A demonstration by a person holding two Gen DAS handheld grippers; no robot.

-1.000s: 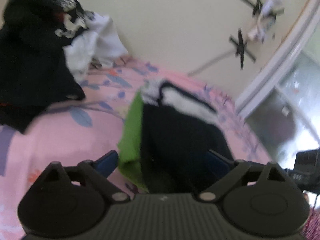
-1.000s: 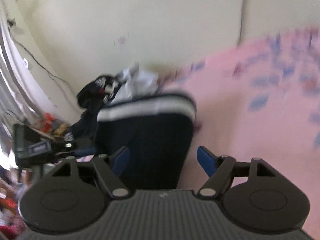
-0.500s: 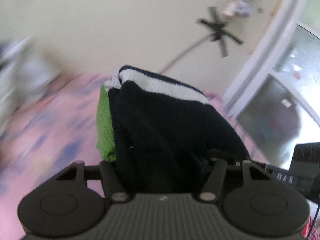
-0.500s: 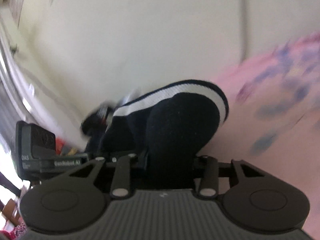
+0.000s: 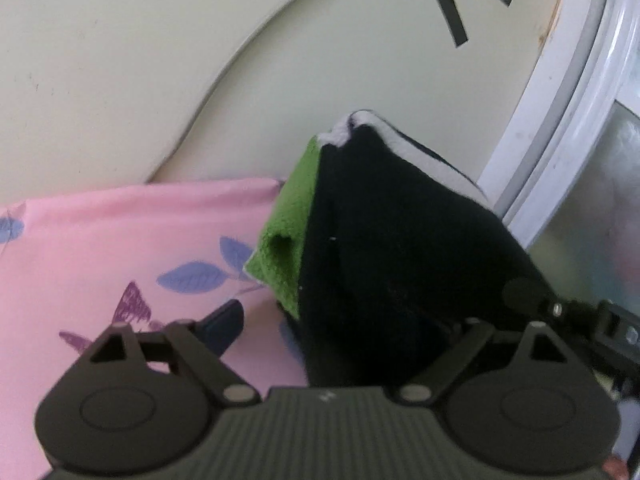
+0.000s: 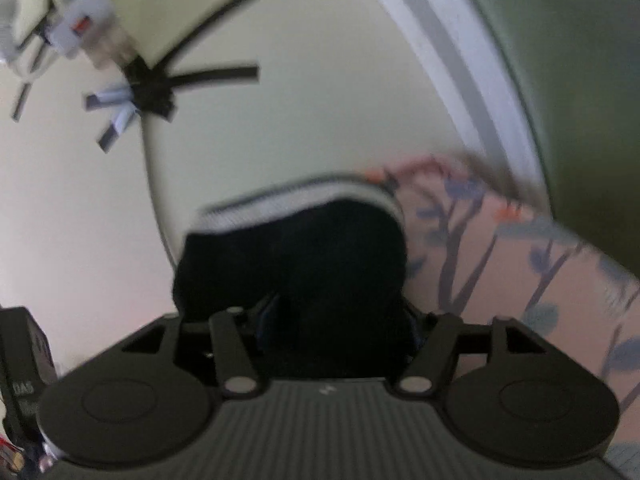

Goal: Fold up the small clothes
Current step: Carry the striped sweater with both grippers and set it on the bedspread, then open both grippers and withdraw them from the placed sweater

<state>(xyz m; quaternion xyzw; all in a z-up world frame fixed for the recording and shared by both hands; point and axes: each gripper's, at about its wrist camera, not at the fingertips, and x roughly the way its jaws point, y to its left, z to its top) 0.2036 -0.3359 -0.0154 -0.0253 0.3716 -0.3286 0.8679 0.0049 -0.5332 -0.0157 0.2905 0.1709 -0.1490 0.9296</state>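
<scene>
Left gripper (image 5: pixel 356 320): jaws opening, standing wide. Its blue left finger (image 5: pixel 224 322) is clear of the cloth with pink sheet visible behind it; the right finger is hidden behind the dark fabric. The garment sits between the jaws, but the visible pad does not press on it.

Right gripper (image 6: pixel 338 322): jaws opening. Dark fabric fills the gap between them; blue pads only partly visible at each edge of the cloth (image 6: pixel 268 316). Picture is motion-blurred, so contact of pads and cloth cannot be settled.

Dark garment (image 5: pixel 392 248): navy-black knit with a white-striped band along its far edge, bunched into a peaked heap directly ahead of both grippers. In the left view it lies over a green cloth (image 5: pixel 286 236), whose edge shows on the garment's left side, touching it. Same garment in the right view (image 6: pixel 304 260), white band (image 6: pixel 280 204) on top.

Underneath: pink bedsheet (image 5: pixel 100 248) printed with blue leaves and purple butterflies; in the right view the print shows as blue-grey stems and leaves with orange spots.

Behind: pale wall (image 5: pixel 120 60), black tape strips (image 6: pixel 192 76) stuck to it in a star shape, a grey cable (image 5: pixel 224 80) running down the wall, white window frame (image 5: pixel 560 92) at right.

Writing: "DAS" readable on a black device (image 6: pixel 22 364) at the left edge of the right view; lower lines too blurred to read.
</scene>
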